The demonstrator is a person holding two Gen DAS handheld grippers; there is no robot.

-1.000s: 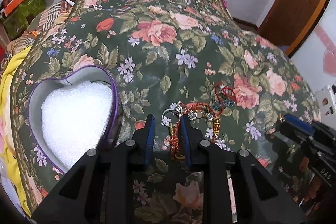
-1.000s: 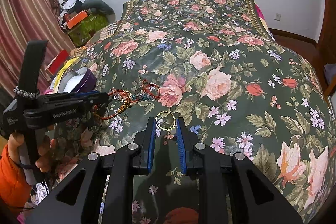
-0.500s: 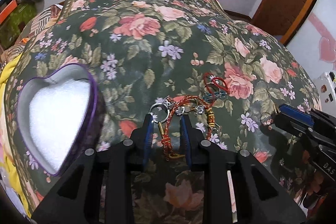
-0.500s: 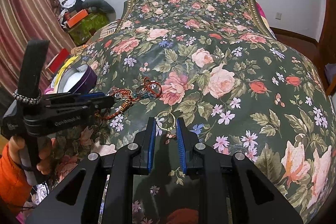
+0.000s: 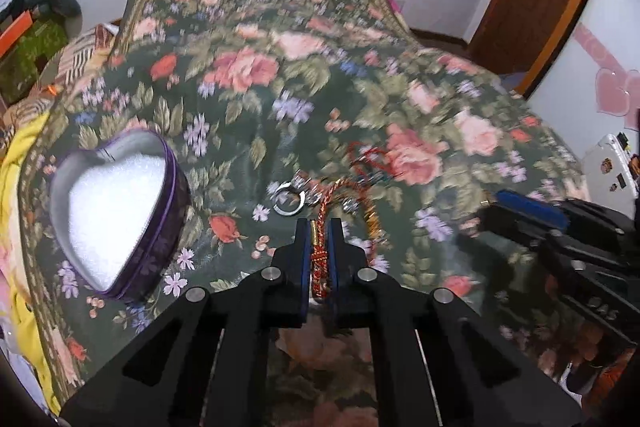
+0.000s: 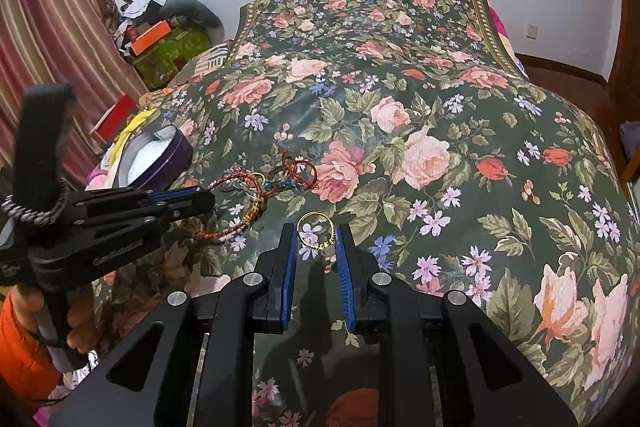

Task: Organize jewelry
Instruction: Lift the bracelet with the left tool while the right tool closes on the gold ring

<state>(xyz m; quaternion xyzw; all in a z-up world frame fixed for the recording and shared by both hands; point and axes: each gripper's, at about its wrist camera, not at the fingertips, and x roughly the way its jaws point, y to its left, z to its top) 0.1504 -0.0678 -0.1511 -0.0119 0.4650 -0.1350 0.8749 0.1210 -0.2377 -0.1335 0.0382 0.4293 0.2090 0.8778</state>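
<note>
Both jaws narrow: left gripper (image 5: 319,227) pinches red bracelet (image 5: 320,259); right gripper (image 6: 316,239) brackets gold ring (image 6: 315,230), ungripped.

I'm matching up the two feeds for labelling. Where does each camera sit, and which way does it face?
Left wrist: on the left hand-held gripper, looking along its fingers, shut on the red braided bracelet; heart-shaped box to the left.
Right wrist: on the right hand-held gripper, open around the gold ring; a hand grips the other tool.
Shared: the floral bedspread, box, bracelet, and each other's gripper.
</note>
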